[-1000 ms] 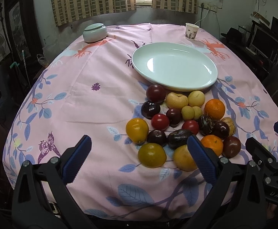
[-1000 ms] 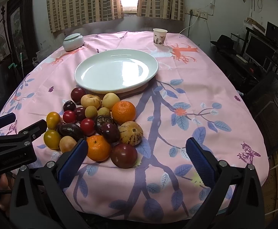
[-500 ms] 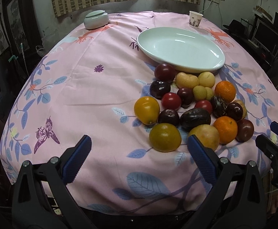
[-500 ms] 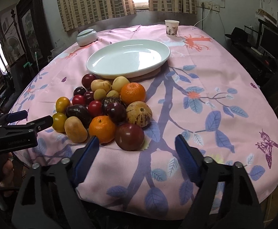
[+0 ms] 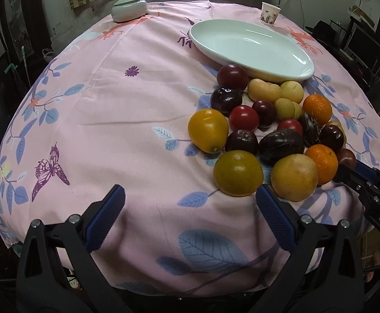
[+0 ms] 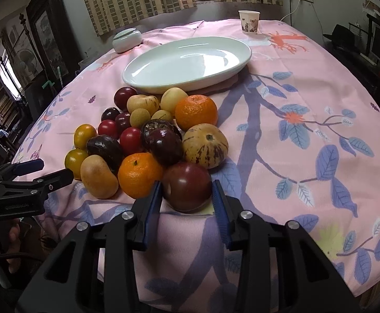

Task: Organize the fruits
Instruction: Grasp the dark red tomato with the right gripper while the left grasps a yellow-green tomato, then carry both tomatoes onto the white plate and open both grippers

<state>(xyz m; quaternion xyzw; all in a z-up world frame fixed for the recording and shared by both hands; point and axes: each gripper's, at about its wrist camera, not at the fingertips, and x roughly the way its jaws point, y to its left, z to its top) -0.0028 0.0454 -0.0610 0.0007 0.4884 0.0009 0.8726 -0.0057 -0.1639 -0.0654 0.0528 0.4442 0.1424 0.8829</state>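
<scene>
In the right wrist view, the right gripper [image 6: 186, 195] sat at the lower centre of the frame with its jaws closing around a dark red tomato [image 6: 186, 186]. The tomato lay between the two blue pads [image 6: 153, 203], at the near edge of the fruit pile; the pads stood just beside its flanks, and whether they already pressed on it could not be told. The tomato rested on the pink floral tablecloth [image 6: 307, 83], touching an orange mandarin [image 6: 140, 174] to its left and just in front of a striped pepino melon [image 6: 205, 145]. Behind these, a second mandarin [image 6: 196, 112], plums, small red tomatoes and yellow fruits were heaped together toward the middle left of the frame. The pale oval plate [image 6: 187, 65] stood beyond the pile, in the upper centre, with no fruit on it.

In the left wrist view, the left gripper [image 5: 190, 208] hovered at the bottom of the frame, its jaws spread wide with only cloth between them. The fruit pile lay to the right of it, a yellow-green tomato [image 5: 238, 172] and a tan mango-like fruit [image 5: 294, 177] nearest its right pad. A paper cup [image 5: 270, 13] and a lidded ceramic jar [image 5: 129, 8] stood at the far edge of the table.
</scene>
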